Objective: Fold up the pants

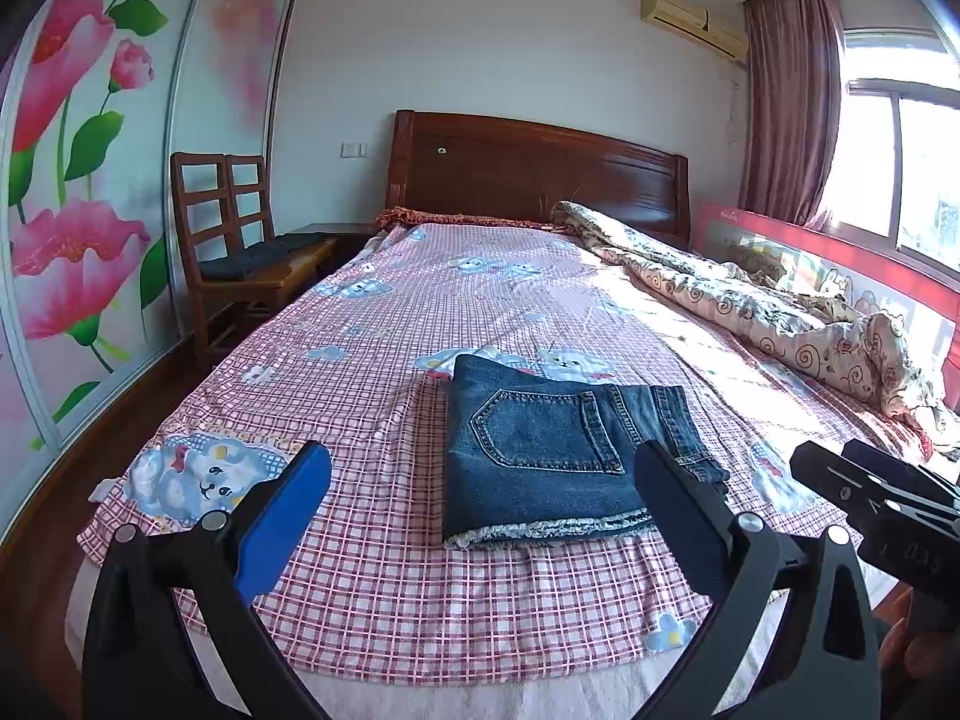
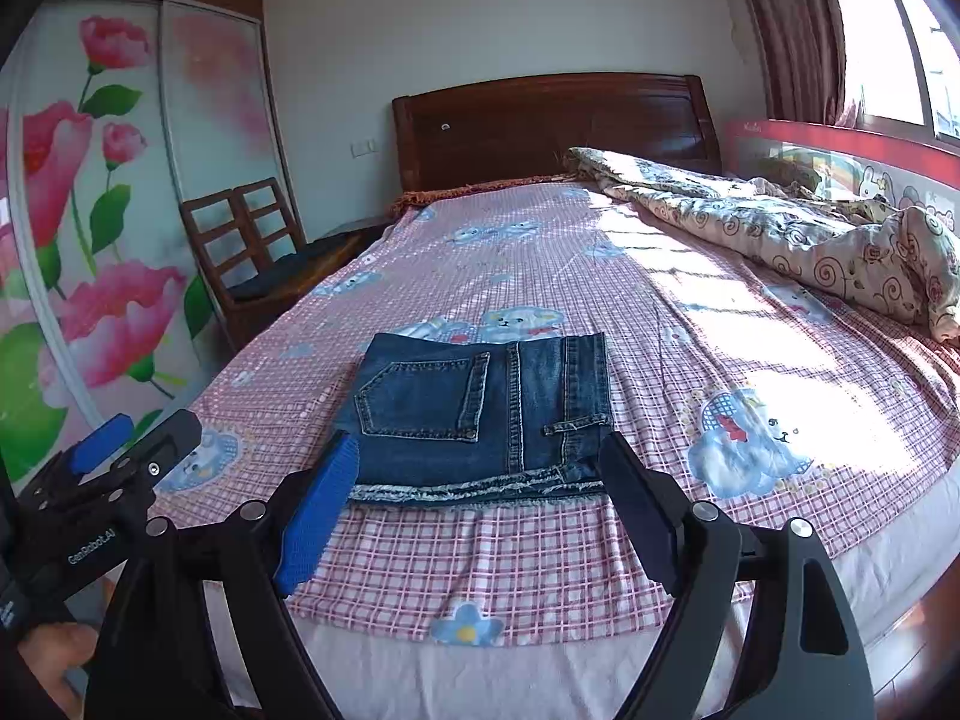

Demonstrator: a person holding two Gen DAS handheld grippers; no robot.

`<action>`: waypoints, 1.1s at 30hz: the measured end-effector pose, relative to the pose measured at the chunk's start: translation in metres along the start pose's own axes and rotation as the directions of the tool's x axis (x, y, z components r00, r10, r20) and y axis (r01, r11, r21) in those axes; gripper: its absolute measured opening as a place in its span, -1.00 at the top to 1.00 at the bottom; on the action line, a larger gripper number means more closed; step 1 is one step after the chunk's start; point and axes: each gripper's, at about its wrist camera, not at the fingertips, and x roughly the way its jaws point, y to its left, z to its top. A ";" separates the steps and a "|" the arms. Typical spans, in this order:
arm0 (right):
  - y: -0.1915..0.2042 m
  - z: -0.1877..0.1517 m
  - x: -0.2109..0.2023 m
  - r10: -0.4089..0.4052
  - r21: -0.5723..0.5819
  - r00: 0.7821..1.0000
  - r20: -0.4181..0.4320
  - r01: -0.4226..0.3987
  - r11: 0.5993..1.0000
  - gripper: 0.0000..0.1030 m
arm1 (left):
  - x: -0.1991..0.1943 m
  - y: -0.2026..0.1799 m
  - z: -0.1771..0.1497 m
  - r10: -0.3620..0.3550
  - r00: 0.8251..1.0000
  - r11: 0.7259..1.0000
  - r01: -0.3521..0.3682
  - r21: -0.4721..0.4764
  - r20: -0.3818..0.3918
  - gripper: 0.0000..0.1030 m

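Your folded denim pants (image 1: 558,456) lie as a compact rectangle on the checked bed sheet (image 1: 384,396) near the foot of the bed, back pocket up. Your left gripper (image 1: 480,516) and your right gripper (image 2: 480,492) both hang spread wide, holding nothing, just short of the pants' frayed edge.

Pants (image 1: 540,450): dark blue denim, pale stitching, whitish frayed hem. Bed sheet (image 1: 420,312): pink-and-white check, blue cartoon animals. Quilt (image 1: 750,300): cream, red-brown swirls. Headboard (image 1: 528,174): dark red-brown wood. Wardrobe doors (image 1: 78,180): pink flowers, green leaves. Claw pads (image 2: 318,516): blue.
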 end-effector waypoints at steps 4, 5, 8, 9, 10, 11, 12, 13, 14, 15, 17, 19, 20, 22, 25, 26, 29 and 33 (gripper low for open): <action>0.002 -0.001 0.000 -0.006 -0.009 1.000 -0.007 0.006 1.000 -0.58 | 0.000 0.004 0.000 0.020 1.000 0.999 -0.021 -0.029 -0.009 -0.96; 0.002 -0.001 0.000 -0.008 -0.013 1.000 -0.009 0.007 1.000 -0.58 | 0.000 0.005 0.000 0.019 1.000 0.999 -0.019 -0.033 -0.012 -0.96; 0.005 -0.001 0.001 -0.007 -0.023 1.000 -0.015 0.007 1.000 -0.58 | 0.002 0.007 -0.001 0.005 1.000 0.998 -0.007 -0.062 -0.021 -0.96; 0.006 -0.001 0.000 -0.009 -0.027 1.000 -0.015 0.008 1.000 -0.58 | 0.002 0.006 -0.002 -0.005 1.000 0.998 0.004 -0.060 -0.021 -0.96; 0.006 -0.001 0.000 -0.009 -0.033 1.000 -0.016 0.009 0.999 -0.58 | 0.002 0.004 -0.002 -0.010 1.000 0.999 0.009 -0.053 -0.021 -0.96; 0.007 -0.002 0.001 -0.011 -0.039 1.000 -0.017 0.011 0.999 -0.58 | 0.002 0.002 -0.003 -0.008 1.000 0.999 0.007 -0.041 -0.022 -0.96; 0.008 -0.002 0.001 -0.013 -0.042 1.000 -0.018 0.012 0.999 -0.58 | 0.002 0.000 -0.002 -0.012 1.000 0.999 0.011 -0.036 -0.029 -0.96; 0.008 -0.002 0.001 -0.012 -0.043 1.000 -0.019 0.011 0.999 -0.58 | 0.002 -0.001 -0.002 -0.023 0.999 0.999 0.022 -0.038 -0.033 -0.96; 0.008 -0.002 0.001 -0.012 -0.045 1.000 -0.021 0.011 0.999 -0.58 | 0.002 -0.002 -0.001 -0.035 0.999 0.999 0.034 -0.039 -0.031 -0.96; 0.009 -0.003 0.001 -0.014 -0.048 1.000 -0.023 0.013 0.999 -0.58 | 0.001 -0.003 -0.001 -0.039 0.999 0.998 0.038 -0.041 -0.032 -0.96; 0.009 -0.003 0.001 -0.015 -0.054 1.000 -0.025 0.014 0.998 -0.58 | -0.002 -0.006 -0.001 -0.007 1.000 1.000 0.006 -0.027 -0.015 -0.96; 0.010 -0.003 0.001 -0.017 -0.056 0.999 -0.027 0.016 0.998 -0.58 | -0.005 -0.009 -0.001 0.012 1.000 1.000 -0.012 -0.012 -0.005 -0.96; 0.010 -0.003 0.001 -0.017 -0.055 0.999 -0.028 0.016 0.998 -0.58 | -0.006 -0.009 0.000 -0.003 1.000 1.000 0.003 -0.010 -0.006 -0.96; 0.009 -0.003 0.001 -0.017 -0.052 0.999 -0.028 0.015 0.999 -0.58 | -0.005 -0.010 0.000 -0.015 1.000 1.000 0.015 -0.013 -0.013 -0.96; 0.009 -0.002 0.001 -0.015 -0.050 0.999 -0.028 0.014 0.999 -0.58 | -0.004 -0.012 0.000 0.007 1.000 1.000 -0.007 0.001 -0.010 -0.96; 0.009 -0.002 0.002 -0.016 -0.050 0.999 -0.028 0.014 0.999 -0.58 | -0.004 -0.011 -0.001 0.008 1.000 1.000 -0.008 -0.007 -0.009 -0.96; 0.008 -0.002 0.001 -0.013 -0.038 0.999 -0.029 0.012 0.999 -0.58 | -0.004 -0.011 -0.001 0.018 1.000 1.000 -0.017 0.009 -0.009 -0.96; 0.007 -0.003 0.001 -0.014 -0.035 0.999 -0.028 0.013 0.999 -0.58 | -0.003 -0.010 0.000 0.020 1.000 1.000 -0.020 0.015 -0.008 -0.96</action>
